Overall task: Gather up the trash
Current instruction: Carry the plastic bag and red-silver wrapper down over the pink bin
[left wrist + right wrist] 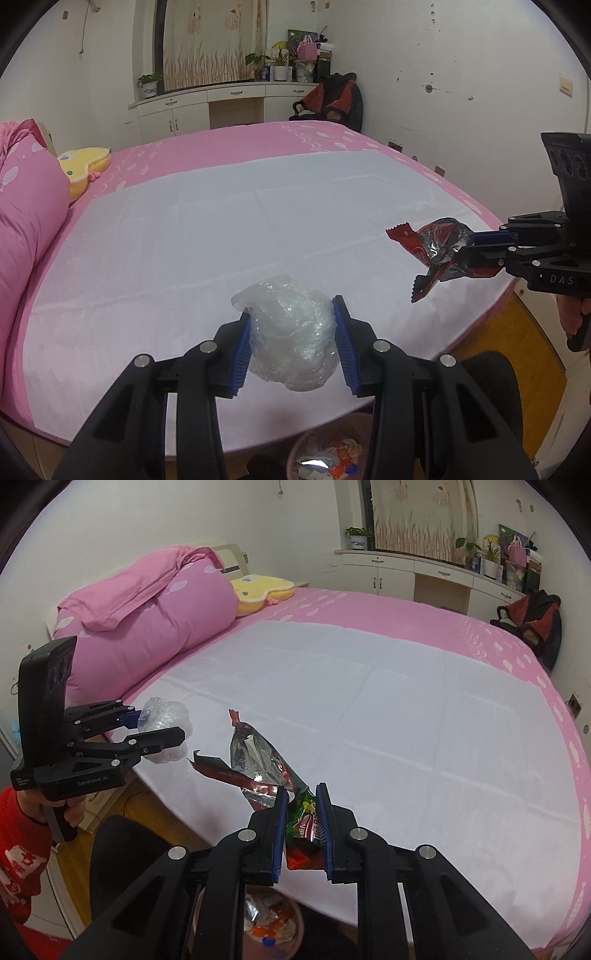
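Bedroom: a bed [207, 147] in pink sheets with a white cloth [207, 229] spread over most of it, a rolled pink duvet [147, 627] and a yellow plush toy [264, 590] at its far end, cabinets under a curtained window beyond. Left tool [293, 332] is closed partway on a crumpled ball of clear plastic film [291, 332], blue pads pressing its two sides, held clear above the near edge of the cloth. Right tool [301, 827] is clamped tight on a torn red foil snack wrapper [266, 771]; its loose silver-lined end sticks out toward 11 o'clock in the right wrist view. A pink waste bin [295, 448] with trash already inside sits on the floor at 6 o'clock below both tools. Handling judgement: both items look very light and soft. The film ball is springy and slick (may creep out of a loose pinch), so grip across its middle as now. The wrapper is thin, crinkly, and floppy; hold it on the bunched body, not the torn flap. Likely drift or cling on release; open low over the bin.
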Demonstrator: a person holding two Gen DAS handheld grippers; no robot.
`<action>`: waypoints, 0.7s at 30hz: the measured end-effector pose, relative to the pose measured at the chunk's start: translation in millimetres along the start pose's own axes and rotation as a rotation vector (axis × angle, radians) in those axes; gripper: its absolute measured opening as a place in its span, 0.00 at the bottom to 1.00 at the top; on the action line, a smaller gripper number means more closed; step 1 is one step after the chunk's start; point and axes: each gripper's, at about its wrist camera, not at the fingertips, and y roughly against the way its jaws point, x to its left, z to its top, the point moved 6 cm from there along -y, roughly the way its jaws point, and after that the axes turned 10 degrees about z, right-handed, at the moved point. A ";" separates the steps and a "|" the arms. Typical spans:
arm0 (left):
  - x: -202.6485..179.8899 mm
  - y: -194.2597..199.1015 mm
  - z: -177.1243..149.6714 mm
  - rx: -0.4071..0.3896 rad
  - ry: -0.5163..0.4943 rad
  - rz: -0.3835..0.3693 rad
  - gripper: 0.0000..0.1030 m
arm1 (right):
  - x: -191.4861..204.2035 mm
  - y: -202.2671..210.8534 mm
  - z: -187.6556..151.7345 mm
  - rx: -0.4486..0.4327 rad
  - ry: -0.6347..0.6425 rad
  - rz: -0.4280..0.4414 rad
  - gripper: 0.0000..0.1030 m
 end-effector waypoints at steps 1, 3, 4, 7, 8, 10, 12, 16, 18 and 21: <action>-1.4 3.1 -4.1 -0.003 -0.001 -0.003 0.40 | 3.6 2.6 -5.7 0.002 0.001 0.003 0.20; -3.7 12.0 -14.2 -0.011 -0.002 -0.010 0.40 | 9.3 7.5 -15.4 0.002 0.001 0.012 0.20; -4.8 15.6 -18.4 -0.013 -0.002 -0.014 0.40 | 11.0 8.2 -17.4 0.002 0.000 0.015 0.20; -10.3 29.1 -35.5 -0.026 -0.012 -0.012 0.40 | 19.7 12.7 -30.6 0.002 0.001 0.022 0.20; -12.1 32.4 -40.7 -0.031 -0.013 -0.015 0.40 | 21.8 13.8 -35.3 0.002 -0.004 0.026 0.20; -15.3 36.8 -50.6 -0.035 -0.013 -0.025 0.40 | 26.3 15.3 -47.2 0.004 -0.019 0.041 0.20; -19.6 40.1 -63.4 -0.029 -0.006 -0.041 0.40 | 30.4 13.2 -55.6 0.012 -0.027 0.050 0.20; -26.0 40.7 -85.4 -0.015 0.009 -0.063 0.40 | 39.4 8.5 -73.3 0.019 -0.040 0.071 0.20; -27.8 38.7 -97.3 -0.006 0.016 -0.069 0.40 | 41.6 5.0 -82.1 0.023 -0.050 0.078 0.20; -33.0 30.3 -114.5 0.013 -0.001 -0.062 0.40 | 42.1 -2.0 -97.6 0.034 -0.068 0.082 0.20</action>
